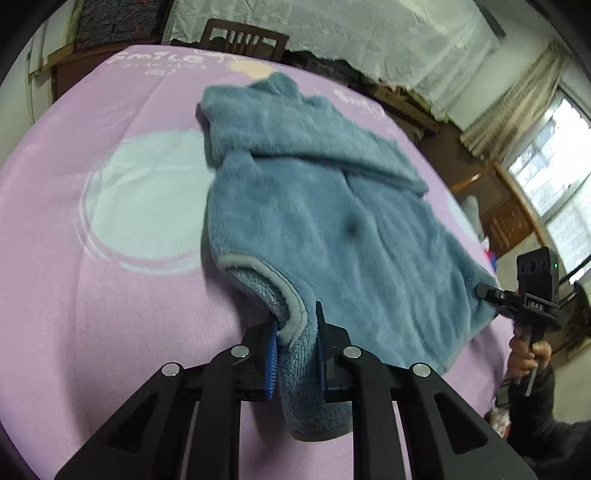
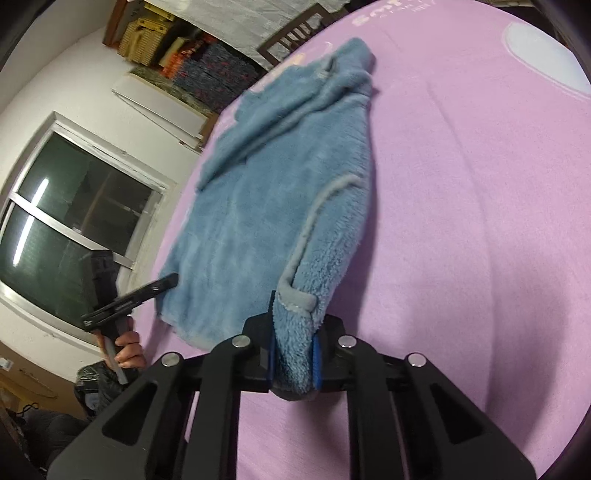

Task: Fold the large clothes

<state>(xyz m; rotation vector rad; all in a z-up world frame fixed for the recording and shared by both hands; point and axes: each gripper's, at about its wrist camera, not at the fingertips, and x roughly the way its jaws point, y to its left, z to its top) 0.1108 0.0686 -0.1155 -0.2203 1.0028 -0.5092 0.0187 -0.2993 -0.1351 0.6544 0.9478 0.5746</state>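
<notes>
A blue fleece garment (image 1: 314, 206) with grey trim lies spread on a lilac bed sheet (image 1: 92, 314). In the left wrist view my left gripper (image 1: 295, 314) is shut on a near corner of the garment, at a grey-edged opening, with a bunch of fleece between its blue pads. My right gripper (image 1: 484, 291) grips the garment's right edge there. In the right wrist view the right gripper (image 2: 295, 319) is shut on a trimmed fold of the fleece garment (image 2: 266, 206). The left gripper (image 2: 168, 282) meets the garment's left hem, held by a hand.
A pale round print (image 1: 147, 199) marks the sheet left of the garment. A wooden chair (image 1: 243, 38) stands at the bed's far edge under a white hanging cloth (image 1: 369, 33). Windows (image 1: 554, 173) and stacked shelves (image 2: 192, 62) line the walls. A person's hand (image 1: 530, 354) holds the right gripper.
</notes>
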